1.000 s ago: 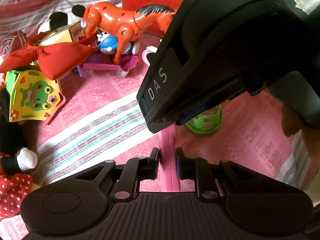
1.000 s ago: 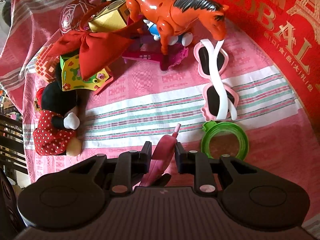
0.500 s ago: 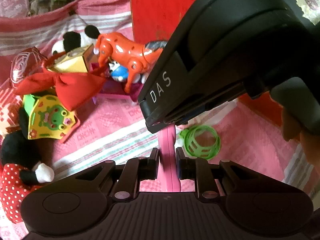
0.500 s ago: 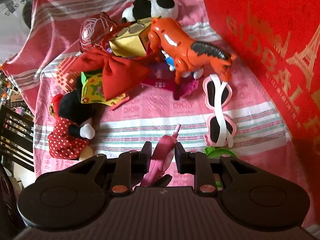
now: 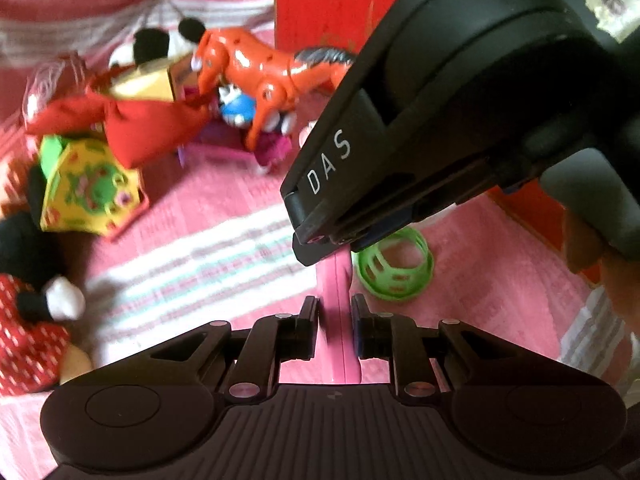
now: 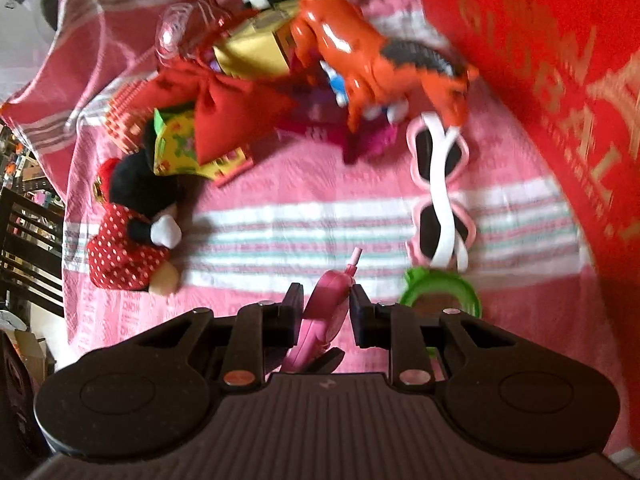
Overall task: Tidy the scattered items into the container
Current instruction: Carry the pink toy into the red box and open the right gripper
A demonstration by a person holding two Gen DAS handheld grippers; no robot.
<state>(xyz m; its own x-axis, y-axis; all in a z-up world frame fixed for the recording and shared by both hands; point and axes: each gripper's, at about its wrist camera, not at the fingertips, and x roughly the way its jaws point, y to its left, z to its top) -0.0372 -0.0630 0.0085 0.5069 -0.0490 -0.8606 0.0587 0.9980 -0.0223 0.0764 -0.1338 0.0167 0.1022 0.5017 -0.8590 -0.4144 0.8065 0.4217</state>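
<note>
Clearly, both grippers grip 1 pink toy phone (image 6: 320,316). In the right wrist view, the right gripper (image 6: 325,308) has its jaws closed narrowly on the phone's body, and the thin pink antenna sticks up past the fingertips. In the left wrist view, the left gripper (image 5: 336,320) likewise pinches a pink slab of the same phone, with the black housing of the right gripper, lettered "DAS", looming above and covering the phone's far end.

Below lies a pink striped cloth (image 6: 280,224). A green slotted ring (image 5: 394,266) rests on it just right of the phone. Pink heart-shaped sunglasses (image 6: 438,196) lie just beyond the ring, temples crossed. Farther off, an orange toy horse (image 6: 372,64) stands over a small blue figure. To its left sits a red cloth bow (image 6: 228,112), overlapping a yellow frog-print box (image 5: 86,188). A Minnie Mouse plush (image 6: 132,232) in a red dotted dress lies at the left. The red container (image 6: 560,80) with gold lettering rises along the right edge.
</note>
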